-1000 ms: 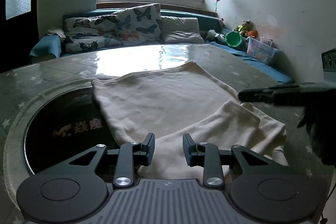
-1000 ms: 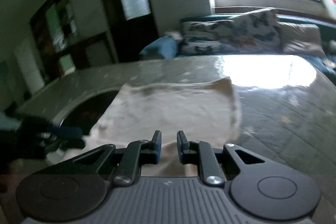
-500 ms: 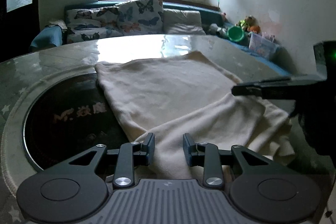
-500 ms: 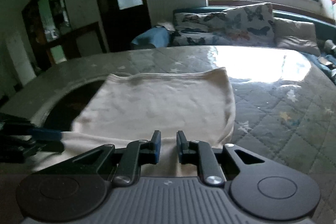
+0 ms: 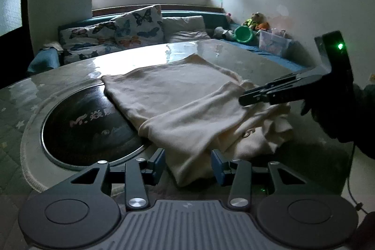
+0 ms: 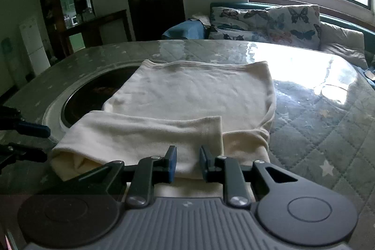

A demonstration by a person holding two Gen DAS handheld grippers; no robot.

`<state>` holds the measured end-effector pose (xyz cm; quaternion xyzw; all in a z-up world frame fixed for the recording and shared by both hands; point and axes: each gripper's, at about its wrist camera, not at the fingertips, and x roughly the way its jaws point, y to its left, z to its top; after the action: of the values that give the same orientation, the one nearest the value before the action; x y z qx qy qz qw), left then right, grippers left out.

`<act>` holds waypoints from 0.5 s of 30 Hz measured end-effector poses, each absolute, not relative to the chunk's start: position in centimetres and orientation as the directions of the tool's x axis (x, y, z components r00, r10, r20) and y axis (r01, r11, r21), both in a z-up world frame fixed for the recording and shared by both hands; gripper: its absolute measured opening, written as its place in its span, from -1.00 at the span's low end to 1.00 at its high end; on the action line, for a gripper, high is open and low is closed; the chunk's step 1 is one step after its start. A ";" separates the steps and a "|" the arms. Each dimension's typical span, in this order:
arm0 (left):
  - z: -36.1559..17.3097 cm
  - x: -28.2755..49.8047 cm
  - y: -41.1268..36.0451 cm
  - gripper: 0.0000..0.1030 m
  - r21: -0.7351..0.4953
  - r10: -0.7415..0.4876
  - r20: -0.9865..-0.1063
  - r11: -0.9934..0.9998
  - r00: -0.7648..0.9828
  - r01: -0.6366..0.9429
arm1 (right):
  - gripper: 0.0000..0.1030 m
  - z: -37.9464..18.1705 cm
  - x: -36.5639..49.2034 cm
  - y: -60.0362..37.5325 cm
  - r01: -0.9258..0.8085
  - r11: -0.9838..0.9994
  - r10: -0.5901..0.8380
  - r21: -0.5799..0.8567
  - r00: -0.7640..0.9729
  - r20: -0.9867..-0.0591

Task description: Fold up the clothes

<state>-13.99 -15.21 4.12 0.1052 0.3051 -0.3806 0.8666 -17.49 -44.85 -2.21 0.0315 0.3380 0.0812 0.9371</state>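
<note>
Now, through our left wrist view, the cream garment (image 5: 178, 104) lies folded on the glass-topped table (image 5: 70, 76), partly over the dark round inset (image 5: 86, 125); our left gripper (image 5: 187, 162) has just been opening, a fold between its parted jaws, and beyond sit a butterfly cushion (image 5: 138, 27) and a green bucket (image 5: 243, 34). Through the right wrist view, our right gripper (image 6: 187, 162) has just been opening too, released over the folded sleeve (image 6: 145, 132).

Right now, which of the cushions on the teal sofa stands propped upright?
The square butterfly-print cushion in the middle stands tilted upright. The long butterfly-print cushion beside it and the plain beige cushions lie flat.
</note>
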 end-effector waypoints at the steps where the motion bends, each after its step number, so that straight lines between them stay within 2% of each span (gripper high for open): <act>1: 3.8 -13.8 -15.4 -0.14 -0.050 -0.586 -0.617 0.695 0.525 0.718 | -0.55 -2.3 -17.5 -44.7 -0.130 0.986 0.167 0.105 0.757 -0.632; 2: 3.6 -13.7 -15.4 -0.22 -0.050 -0.576 -0.627 0.701 0.525 0.711 | -0.54 -2.3 -17.6 -44.7 -0.130 0.987 0.163 0.098 0.756 -0.634; 3: 3.4 -13.6 -15.4 -0.55 -0.051 -0.569 -0.634 0.706 0.523 0.707 | -0.53 -2.4 -17.7 -44.6 -0.132 0.987 0.160 0.092 0.756 -0.635; 4: 3.3 -13.4 -15.4 -0.71 -0.051 -0.563 -0.641 0.709 0.521 0.703 | -0.53 -2.4 -17.7 -44.6 -0.133 0.987 0.158 0.087 0.756 -0.636; 7: 3.3 -13.5 -14.9 -0.87 -0.028 -0.541 -0.639 0.727 0.547 0.686 | -0.53 -2.4 -17.8 -44.5 -0.134 0.988 0.150 0.075 0.754 -0.639; 12: 4.3 -13.9 -14.1 -0.81 -0.042 -0.564 -0.624 0.715 0.541 0.698 | -0.51 -2.0 -17.9 -44.5 -0.128 0.988 0.152 0.084 0.756 -0.636; 15: 5.1 -14.8 -14.6 -0.48 0.000 -0.594 -0.586 0.680 0.551 0.733 | -0.51 -0.9 -18.5 -44.5 -0.143 0.977 0.209 0.156 0.762 -0.613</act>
<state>-14.83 -14.59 5.11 0.1233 0.2822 -0.3805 0.8720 -18.53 -44.47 -0.90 0.0498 0.3319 0.0940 0.9373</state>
